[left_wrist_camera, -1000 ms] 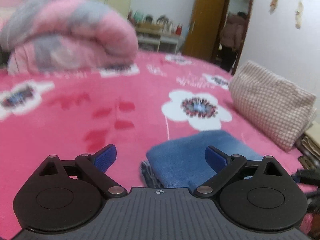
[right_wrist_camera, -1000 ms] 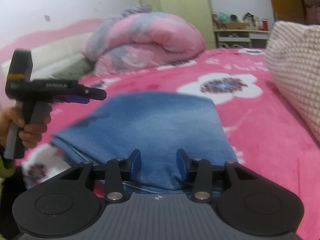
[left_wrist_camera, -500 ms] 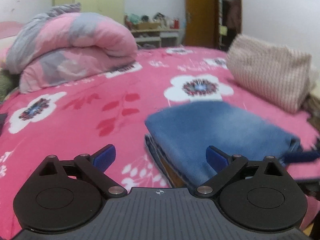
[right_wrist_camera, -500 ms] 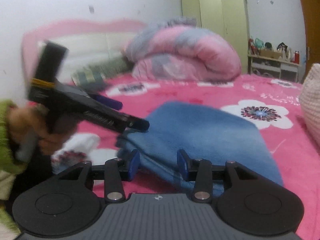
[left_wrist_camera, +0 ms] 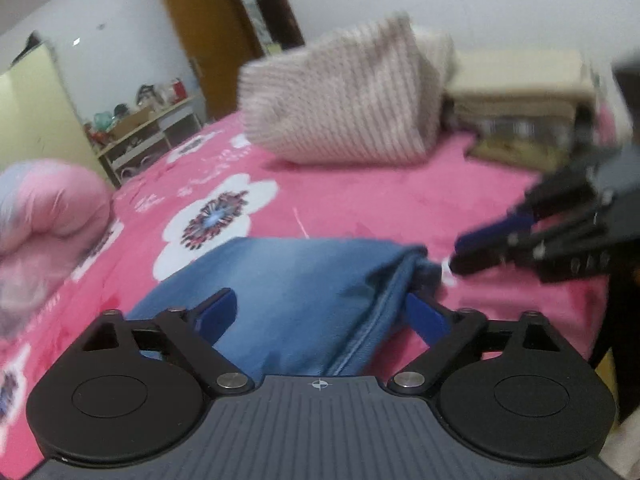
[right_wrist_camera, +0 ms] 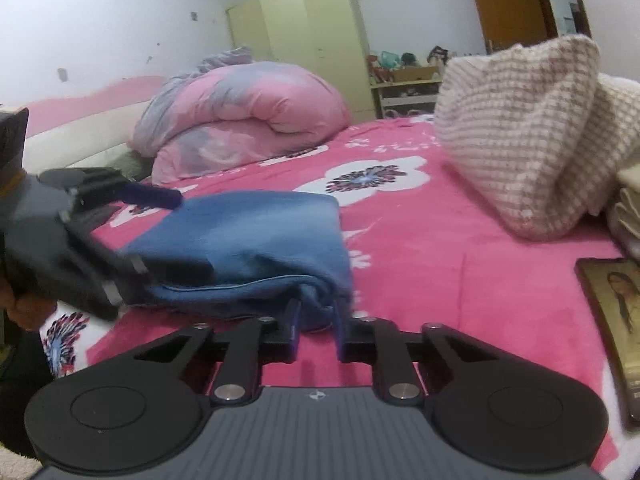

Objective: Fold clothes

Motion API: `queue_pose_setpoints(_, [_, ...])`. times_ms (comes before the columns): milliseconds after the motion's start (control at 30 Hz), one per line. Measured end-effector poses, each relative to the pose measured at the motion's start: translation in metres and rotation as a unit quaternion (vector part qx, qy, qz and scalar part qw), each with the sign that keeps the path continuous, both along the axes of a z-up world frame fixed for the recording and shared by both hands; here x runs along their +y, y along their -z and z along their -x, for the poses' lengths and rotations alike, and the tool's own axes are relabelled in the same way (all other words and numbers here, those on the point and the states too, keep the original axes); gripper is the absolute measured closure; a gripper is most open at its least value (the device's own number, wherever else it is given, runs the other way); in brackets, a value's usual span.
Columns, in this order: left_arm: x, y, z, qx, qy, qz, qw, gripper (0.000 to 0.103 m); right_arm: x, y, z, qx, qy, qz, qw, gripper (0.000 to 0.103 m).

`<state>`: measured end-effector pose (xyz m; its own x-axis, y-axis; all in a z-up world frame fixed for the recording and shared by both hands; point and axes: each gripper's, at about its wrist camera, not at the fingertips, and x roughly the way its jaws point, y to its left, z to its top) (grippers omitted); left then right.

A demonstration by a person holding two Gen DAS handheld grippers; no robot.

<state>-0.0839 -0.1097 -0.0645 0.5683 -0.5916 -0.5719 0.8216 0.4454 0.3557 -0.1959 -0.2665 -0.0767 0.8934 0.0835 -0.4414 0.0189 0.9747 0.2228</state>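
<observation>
Folded blue jeans lie on the pink flowered bedspread. My left gripper straddles the near end of the stack. Its jaws are closing with the denim between them, and the pads do not visibly squeeze it. From the right wrist view the left gripper comes in from the left, one finger over the jeans and one at their side. My right gripper is closing on the jeans' near corner, whose bunched denim fills the narrow gap. In the left wrist view the right gripper reaches that corner from the right.
A checked beige folded blanket sits at the right of the bed, with stacked beige fabrics behind it. A rolled pink quilt lies at the headboard. A framed picture rests at the right edge.
The left gripper rolled and swung over to the jeans, its jaws narrowing around the stack. The right gripper moved to the jeans' corner and its jaws drew in on it.
</observation>
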Motion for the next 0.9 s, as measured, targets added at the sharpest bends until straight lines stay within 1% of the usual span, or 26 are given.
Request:
queue_pose_setpoints(100, [-0.014,0.012,-0.006,0.004,0.0,-0.035,0.9994,0.033,-0.003,0.005,-0.001,-0.001,-0.004,-0.003,1.0,0.09])
queue_pose_setpoints(133, [-0.016,0.014,-0.01,0.007,0.0,-0.041,0.9991,0.034,-0.003,0.006,-0.002,-0.001,-0.006,-0.002,1.0,0.09])
queue_pose_setpoints(233, [-0.017,0.016,-0.012,0.014,0.006,-0.051,0.9986,0.034,-0.005,0.009,-0.006,0.001,-0.01,-0.002,1.0,0.093])
queue_pose_setpoints(433, [-0.024,0.017,-0.003,-0.002,0.032,-0.069,0.9971,0.033,-0.014,0.017,-0.009,0.006,-0.009,-0.032,0.999,0.095])
queue_pose_setpoints(467, [-0.026,0.019,-0.005,-0.002,0.031,-0.072,0.9969,0.034,-0.016,0.018,-0.01,0.006,-0.011,-0.039,0.999,0.095])
queue_pose_setpoints(533, [-0.03,0.022,-0.008,0.0,0.028,-0.073,0.997,0.038,-0.017,0.02,-0.013,0.007,-0.015,-0.05,0.999,0.096])
queue_pose_setpoints(567, [-0.031,0.022,-0.009,0.003,0.027,-0.069,0.9973,0.044,-0.016,0.021,-0.015,0.008,-0.016,-0.053,0.998,0.096])
queue_pose_setpoints(633, [-0.03,0.018,-0.012,0.014,0.022,-0.052,0.9983,0.062,-0.017,0.02,-0.016,0.007,-0.018,-0.055,0.998,0.096])
queue_pose_setpoints(667, [-0.03,0.015,-0.014,0.02,0.019,-0.042,0.9987,0.073,-0.017,0.02,-0.017,0.007,-0.019,-0.056,0.998,0.096])
queue_pose_setpoints(700, [-0.029,0.012,-0.016,0.03,0.017,-0.033,0.9989,0.081,-0.017,0.019,-0.017,0.006,-0.021,-0.057,0.998,0.096])
queue_pose_setpoints(733, [-0.029,0.009,-0.017,0.037,0.016,-0.024,0.9989,0.085,-0.016,0.019,-0.018,0.004,-0.023,-0.059,0.998,0.096])
queue_pose_setpoints(767, [-0.028,0.007,-0.018,0.042,0.014,-0.015,0.9989,0.087,-0.016,0.018,-0.018,0.003,-0.025,-0.061,0.998,0.097])
queue_pose_setpoints(900, [-0.025,0.002,-0.019,0.045,0.01,0.0,0.9989,0.09,-0.015,0.015,-0.018,-0.002,-0.033,-0.068,0.997,0.099])
